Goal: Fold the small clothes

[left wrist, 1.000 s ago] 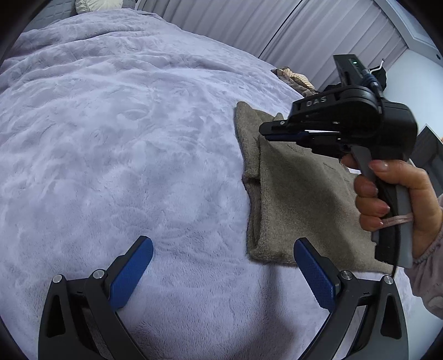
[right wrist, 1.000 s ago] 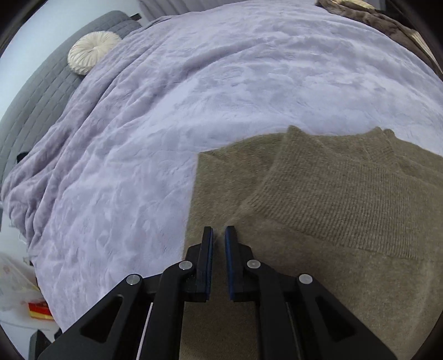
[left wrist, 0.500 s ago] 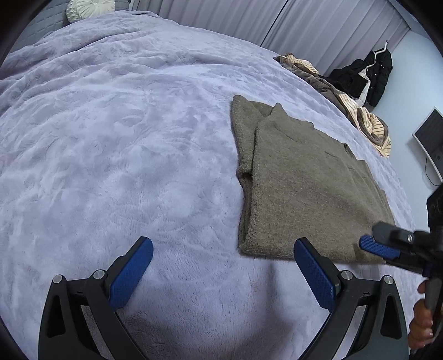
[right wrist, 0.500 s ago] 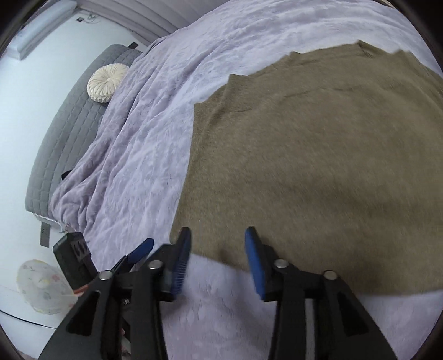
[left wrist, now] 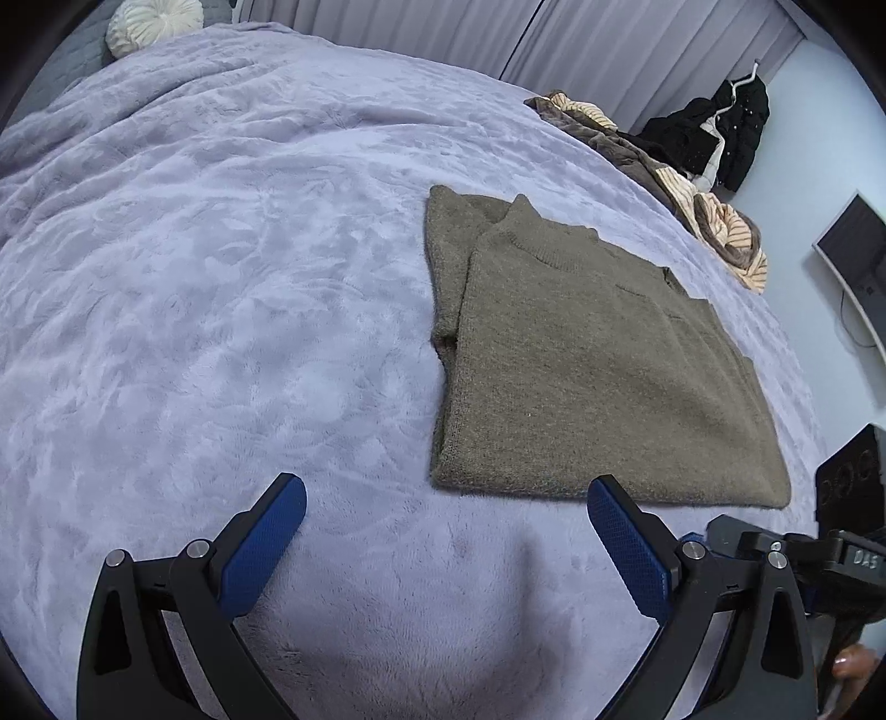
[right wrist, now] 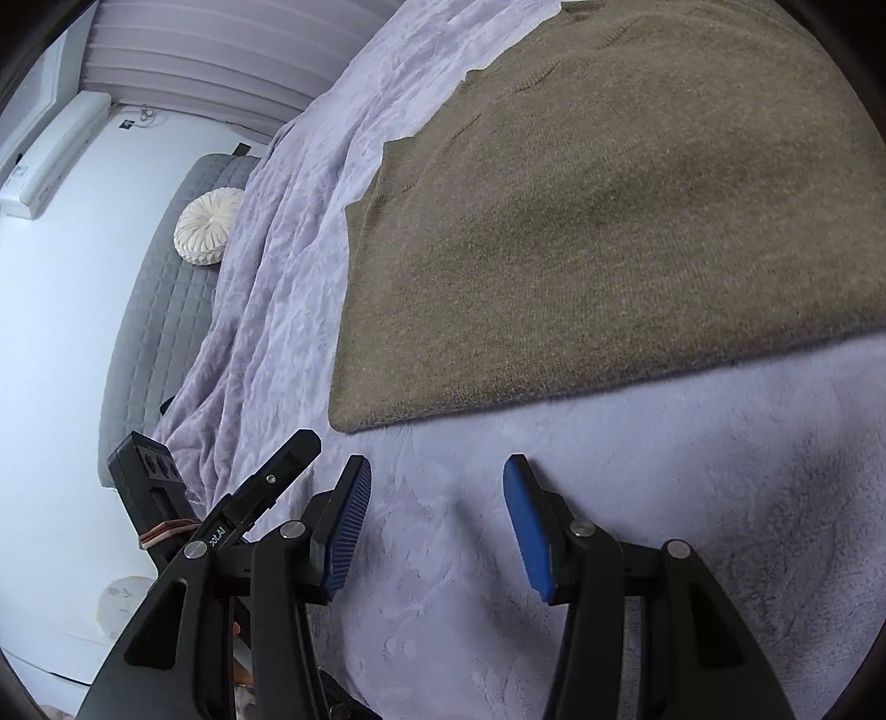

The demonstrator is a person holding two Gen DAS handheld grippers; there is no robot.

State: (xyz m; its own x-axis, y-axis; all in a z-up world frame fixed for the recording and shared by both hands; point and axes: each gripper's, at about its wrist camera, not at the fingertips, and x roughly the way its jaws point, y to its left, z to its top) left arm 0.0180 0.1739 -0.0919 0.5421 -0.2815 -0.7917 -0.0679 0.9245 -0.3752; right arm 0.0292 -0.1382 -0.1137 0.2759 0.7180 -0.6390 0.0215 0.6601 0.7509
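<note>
On the lilac plush bedspread (left wrist: 232, 288), toward its right half: an olive-brown knit sweater (left wrist: 598, 376), folded into a rough rectangle, lying flat, collar toward the far side, hem toward the near side. At its left edge, a narrower folded layer peeking out from under the top panel, probably a tucked sleeve. Just beyond the left gripper (left wrist: 446, 545), with the hem edge lying close in front of the right-hand blue pad (left wrist: 626, 548) but not touching it; the left-hand pad over bare bedspread only. Likewise just ahead of the right gripper (right wrist: 437, 523) in its own view, near corner of the hem up and to the left of the gap between the pads, bare bedspread between.

Left gripper: jaws spread wide, nothing between them, hovering above the bedspread, no contact visible. Right gripper: jaws parted moderately, narrower than the left, also holding nothing, pads (right wrist: 349, 526) over bare plush. Both side by side near the bed's near edge, each partly visible in the other's view.

Farther out: a round cream pleated cushion (left wrist: 155, 25) against a grey quilted headboard (right wrist: 160, 310); a heap of brown and striped clothes (left wrist: 692, 194) at the far right edge of the bed; a black jacket (left wrist: 720, 133) hanging against the wall; pale curtains (left wrist: 498, 39) behind. No containers in sight.
</note>
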